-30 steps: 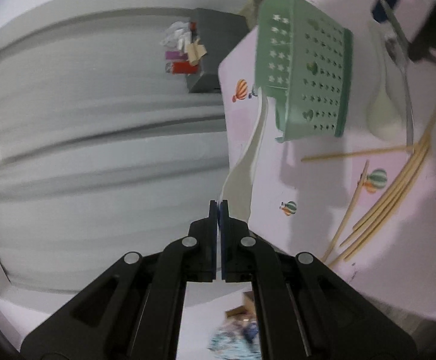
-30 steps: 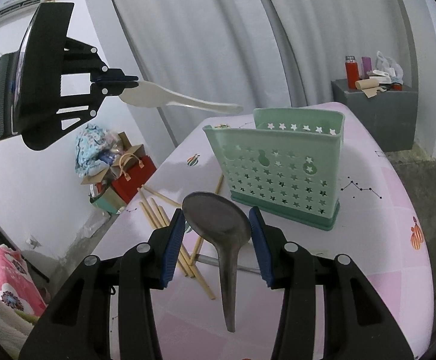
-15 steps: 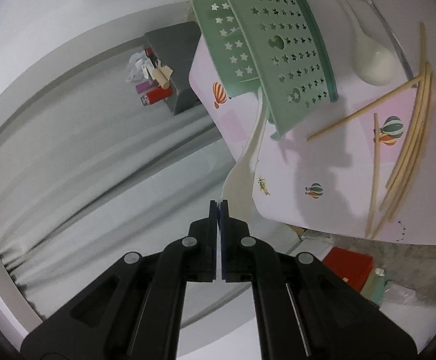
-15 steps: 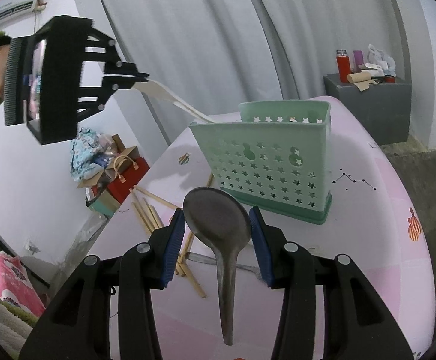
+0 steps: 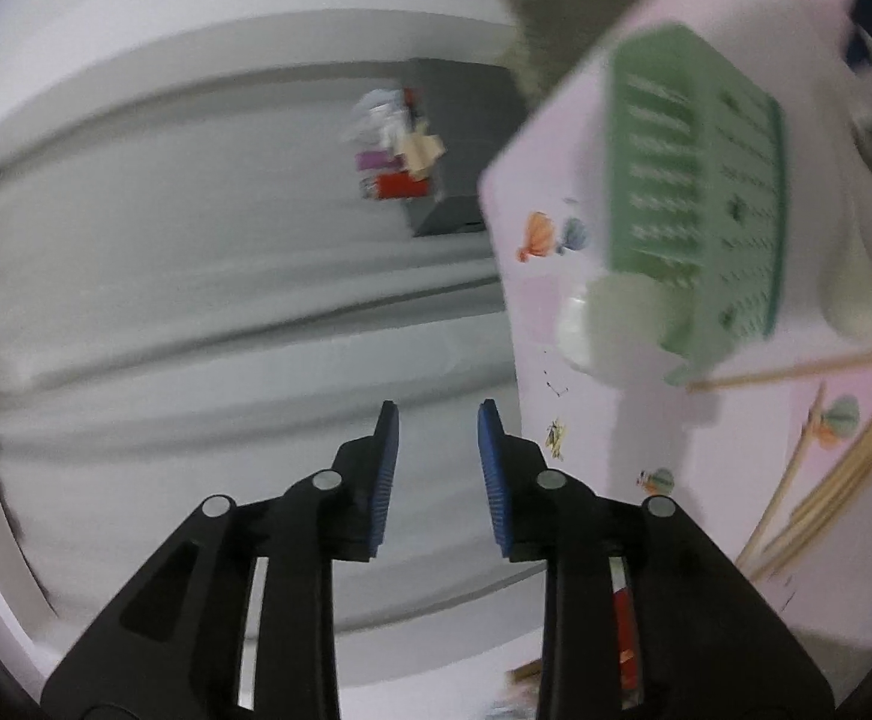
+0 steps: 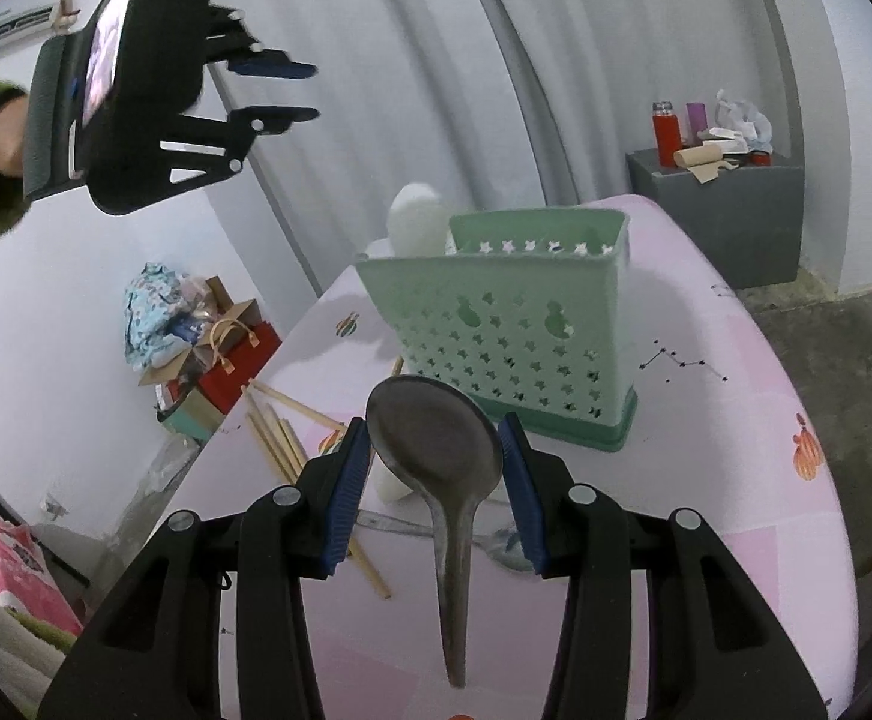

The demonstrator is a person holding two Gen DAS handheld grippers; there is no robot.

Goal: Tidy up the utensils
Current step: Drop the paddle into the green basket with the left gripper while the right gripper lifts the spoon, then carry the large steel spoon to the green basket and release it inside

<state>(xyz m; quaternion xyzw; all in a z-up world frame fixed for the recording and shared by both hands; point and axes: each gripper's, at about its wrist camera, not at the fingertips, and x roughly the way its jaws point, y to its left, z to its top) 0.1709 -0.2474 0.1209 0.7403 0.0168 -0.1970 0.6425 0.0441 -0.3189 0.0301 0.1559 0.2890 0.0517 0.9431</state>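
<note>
A green perforated utensil holder (image 6: 514, 330) stands on the pink table (image 6: 736, 450). A white spoon (image 6: 414, 222) stands in its left end, bowl up; it shows blurred in the left wrist view (image 5: 610, 324) beside the holder (image 5: 700, 180). My left gripper (image 5: 436, 420) is open and empty, up in the air left of the holder; it also shows in the right wrist view (image 6: 291, 90). My right gripper (image 6: 436, 450) is shut on a dark metal spoon (image 6: 436, 444), held by its bowl, handle hanging down, in front of the holder.
Several wooden chopsticks (image 6: 279, 438) lie on the table left of the holder, also in the left wrist view (image 5: 826, 480). Another white spoon (image 6: 390, 486) and a metal utensil (image 6: 387, 522) lie below my right gripper. A grey cabinet (image 6: 730, 210) with bottles stands behind the table.
My left gripper opened and let go of the white spoon, which now stands in the holder. The left gripper pulled up and away. The right gripper kept its hold.
</note>
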